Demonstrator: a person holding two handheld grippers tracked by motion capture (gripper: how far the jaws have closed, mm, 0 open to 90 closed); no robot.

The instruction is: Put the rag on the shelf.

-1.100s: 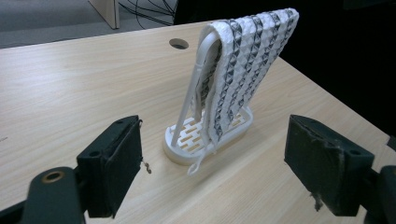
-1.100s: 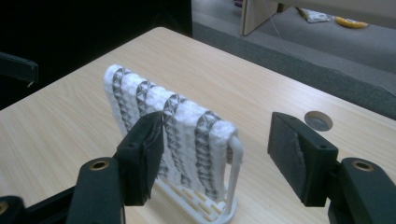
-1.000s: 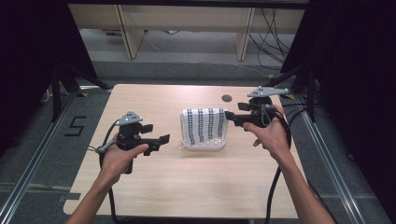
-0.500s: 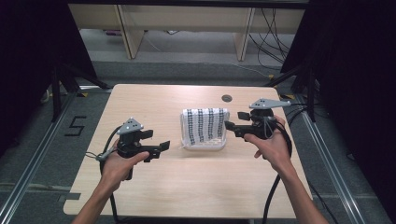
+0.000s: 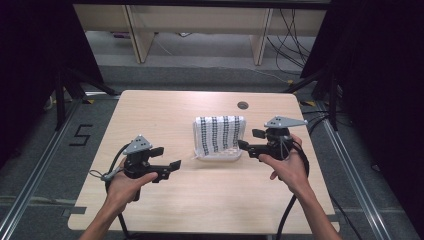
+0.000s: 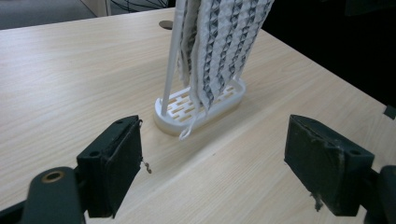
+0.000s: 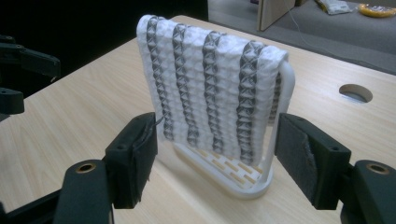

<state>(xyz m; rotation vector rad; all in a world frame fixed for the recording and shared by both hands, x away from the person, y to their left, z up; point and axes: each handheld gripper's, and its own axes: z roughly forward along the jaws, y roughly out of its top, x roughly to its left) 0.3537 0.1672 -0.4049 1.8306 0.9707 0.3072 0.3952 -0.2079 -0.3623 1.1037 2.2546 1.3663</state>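
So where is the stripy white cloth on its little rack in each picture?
High view: the stripy cloth hangs on the white rack at mid-table, between the two grippers.
Left gripper view: the cloth is seen edge-on at top centre, beyond the open jaws.
Right gripper view: the cloth is face-on in the middle, just past the open jaws.
Shared landmark: the round hole in the table, behind the rack.
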